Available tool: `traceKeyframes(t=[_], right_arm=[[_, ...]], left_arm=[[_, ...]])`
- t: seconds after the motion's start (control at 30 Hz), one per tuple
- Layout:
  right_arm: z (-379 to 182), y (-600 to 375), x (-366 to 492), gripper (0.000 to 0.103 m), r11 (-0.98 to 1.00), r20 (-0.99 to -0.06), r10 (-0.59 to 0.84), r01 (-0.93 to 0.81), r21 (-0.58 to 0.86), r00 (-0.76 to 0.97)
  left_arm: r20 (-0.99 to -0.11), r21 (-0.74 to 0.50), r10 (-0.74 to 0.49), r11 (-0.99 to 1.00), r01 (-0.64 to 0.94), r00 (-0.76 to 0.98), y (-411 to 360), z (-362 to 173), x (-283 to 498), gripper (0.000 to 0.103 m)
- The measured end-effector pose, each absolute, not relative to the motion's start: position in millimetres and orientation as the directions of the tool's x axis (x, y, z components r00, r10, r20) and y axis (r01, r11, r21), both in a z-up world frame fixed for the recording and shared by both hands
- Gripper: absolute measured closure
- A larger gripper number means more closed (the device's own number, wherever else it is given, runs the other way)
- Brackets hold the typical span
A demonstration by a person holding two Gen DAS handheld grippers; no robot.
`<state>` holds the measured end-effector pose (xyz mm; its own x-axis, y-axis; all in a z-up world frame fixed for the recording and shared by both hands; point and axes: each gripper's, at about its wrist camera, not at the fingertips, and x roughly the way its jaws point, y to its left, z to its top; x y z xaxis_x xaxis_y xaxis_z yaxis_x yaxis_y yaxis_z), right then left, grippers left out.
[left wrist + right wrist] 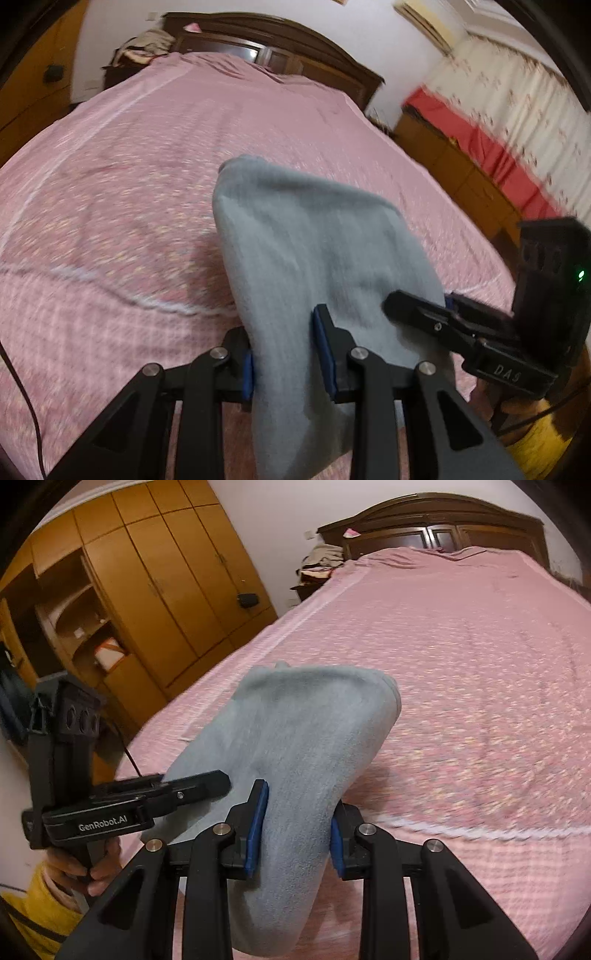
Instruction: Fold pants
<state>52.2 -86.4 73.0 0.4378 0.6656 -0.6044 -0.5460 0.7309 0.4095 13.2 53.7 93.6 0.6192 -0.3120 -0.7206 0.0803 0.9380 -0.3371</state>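
Holding the grey pants (314, 251) up off the bed (129, 184) is basically where things stand, with both tools pinching the same bunched end of the fabric. The left hand-held gripper (286, 354) has its blue pads closed on a thick wad of cloth, and the right hand-held gripper (297, 834) is clamped on the fabric just beside it, so the two sit close together near the bed's near edge. From the left wrist view, the other tool's finger pokes in from the side and lies against the cloth too.

The pants look already doubled over at least once: there's a rounded fold at the far end, drooping toward the pink bedspread (480, 664), and a loose tail hanging down below the fingers. Whether the far end is actually touching the bed is hard to tell, since the frames are blurry.

Best guess is that this is mid-fold, a carry-and-lay-down step. The next move probably calls for lowering the bundle onto the open middle of the bed and spreading the two grips apart so the cloth lands flat, not lumped. The wardrobe (155, 576) and headboard (443, 520) are well apart from all this.
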Motion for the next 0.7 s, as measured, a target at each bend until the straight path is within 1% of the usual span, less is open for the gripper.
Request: traceKeyframes(t=[0.13,0.23,0.37,0.5,0.7], right_arm=[[58.9,-92.8,65.3,0.072,0.773,-0.649,0.607,-0.529,0.35,0.459],[39.4,-92.9,77.2,0.072,0.789,-0.692,0.582,-0.502,0.354,0.428],[23.6,-88.9,83.2,0.066,0.812,-0.724,0.551,-0.469,0.349,0.415],[27.9,-88.4,78.9,0.06,0.826,-0.738,0.529,-0.451,0.338,0.418],[32.7,-89.2,50.4,0.053,0.844,-0.757,0.49,-0.452,0.288,0.433]], left_arm=[[-0.767,-0.255,-0.277,0.959,0.12,0.58,36.1,70.6,37.6,0.075],[-0.784,-0.231,-0.259,0.965,0.121,0.564,34.2,60.5,47.0,0.074],[-0.798,-0.225,-0.26,0.966,0.131,0.543,35.7,58.0,48.6,0.074],[-0.808,-0.211,-0.248,0.969,0.131,0.534,37.4,66.1,37.2,0.073],[-0.815,-0.167,-0.196,0.981,0.103,0.546,48.6,68.0,6.0,0.063]])
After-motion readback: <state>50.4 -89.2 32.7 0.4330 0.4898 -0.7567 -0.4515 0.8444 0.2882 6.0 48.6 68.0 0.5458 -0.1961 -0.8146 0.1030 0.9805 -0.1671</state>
